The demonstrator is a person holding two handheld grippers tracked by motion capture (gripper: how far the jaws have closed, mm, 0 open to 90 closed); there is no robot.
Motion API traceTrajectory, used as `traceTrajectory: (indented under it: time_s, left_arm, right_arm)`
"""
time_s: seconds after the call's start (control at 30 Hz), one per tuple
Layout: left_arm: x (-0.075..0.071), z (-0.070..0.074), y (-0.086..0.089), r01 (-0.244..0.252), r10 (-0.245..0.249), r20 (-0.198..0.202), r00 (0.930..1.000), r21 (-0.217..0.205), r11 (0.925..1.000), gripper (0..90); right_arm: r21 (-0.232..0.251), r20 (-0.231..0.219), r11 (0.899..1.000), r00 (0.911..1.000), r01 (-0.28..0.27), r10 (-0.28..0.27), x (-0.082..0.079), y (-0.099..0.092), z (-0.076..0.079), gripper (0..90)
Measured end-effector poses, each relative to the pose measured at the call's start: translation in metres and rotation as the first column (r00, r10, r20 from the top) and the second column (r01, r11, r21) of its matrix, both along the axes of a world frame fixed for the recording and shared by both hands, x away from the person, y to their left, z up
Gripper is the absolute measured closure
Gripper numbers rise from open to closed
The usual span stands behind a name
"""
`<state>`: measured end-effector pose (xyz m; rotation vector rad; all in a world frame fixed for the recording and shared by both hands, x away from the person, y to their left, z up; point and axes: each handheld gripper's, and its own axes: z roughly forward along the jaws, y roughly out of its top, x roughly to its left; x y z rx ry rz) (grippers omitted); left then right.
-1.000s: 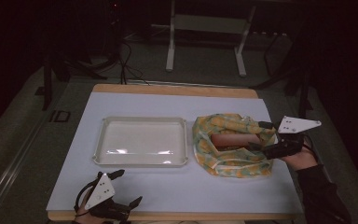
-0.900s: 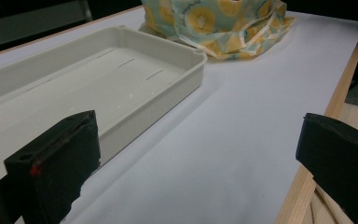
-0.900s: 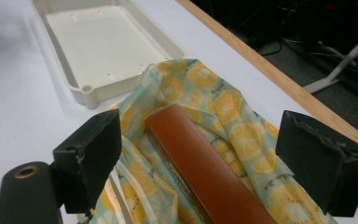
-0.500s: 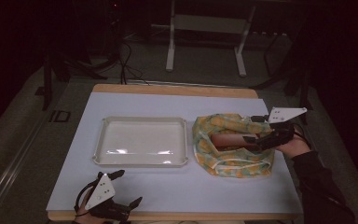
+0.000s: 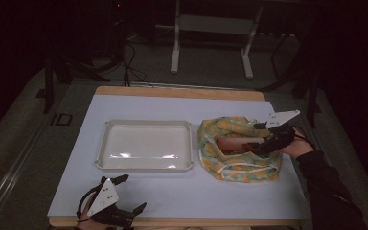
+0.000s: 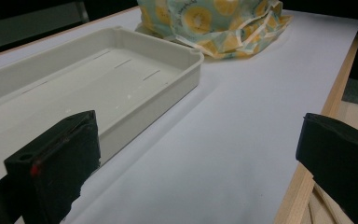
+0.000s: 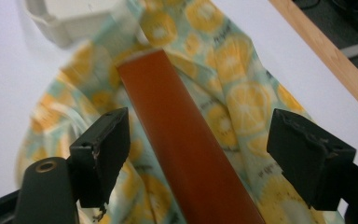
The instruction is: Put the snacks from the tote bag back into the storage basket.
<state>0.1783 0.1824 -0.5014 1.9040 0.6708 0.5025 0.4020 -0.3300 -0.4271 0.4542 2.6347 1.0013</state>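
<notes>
A long reddish-brown block [image 7: 182, 140] lies on top of a crumpled cloth bag printed with orange slices [image 5: 239, 165] [image 7: 242, 102] [image 6: 214, 23] at the table's right. My right gripper [image 5: 262, 146] [image 7: 200, 154] stands open over the block's near end, one jaw on each side, not touching it. A shallow white tray [image 5: 144, 145] [image 6: 98, 79] sits empty at the middle left. My left gripper [image 5: 132, 196] [image 6: 196, 163] rests open at the table's front left edge, with nothing between its jaws.
The table has a white top [image 5: 187, 191] with a wooden rim [image 5: 182, 91] [image 6: 307, 177]. Beyond it the dim floor holds cables and a metal stand [image 5: 211, 43]. Bare tabletop lies in front of the tray and bag.
My right gripper has moved left over the bag, so its jaws now straddle the reddish-brown block. The left gripper has stayed put.
</notes>
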Motion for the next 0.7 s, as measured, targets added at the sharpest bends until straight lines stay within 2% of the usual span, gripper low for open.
traceTrajectory:
  time_s: [0.1, 0.4, 0.63, 0.7]
  left_arm:
    - [0.0, 0.0, 0.0, 0.001, -0.001, 0.0, 1.0, -0.001, 1.0, 0.0]
    - [0.0, 0.0, 0.0, 0.007, -0.007, 0.001, 1.0, -0.002, 1.0, 0.0]
    - [0.0, 0.0, 0.0, 0.01, -0.01, -0.001, 0.9999, -0.002, 0.9999, 0.0]
    - [0.0, 0.0, 0.0, 0.01, -0.01, -0.001, 1.0, -0.004, 0.9999, 0.0]
  right_arm:
    - [-0.045, -0.002, 0.999, 1.0, -0.004, 0.004, 0.003, 0.0, -0.006, 22.5]
    - [-0.137, -0.063, 0.991, 0.998, -0.011, 0.003, 0.013, -0.001, -0.022, 22.4]
    - [-0.196, -0.073, 0.98, 0.9972, -0.026, 0.012, 0.017, 0.002, -0.028, 22.3]
    - [-0.225, -0.064, 0.974, 0.9979, -0.026, 0.012, 0.018, 0.003, -0.03, 22.4]
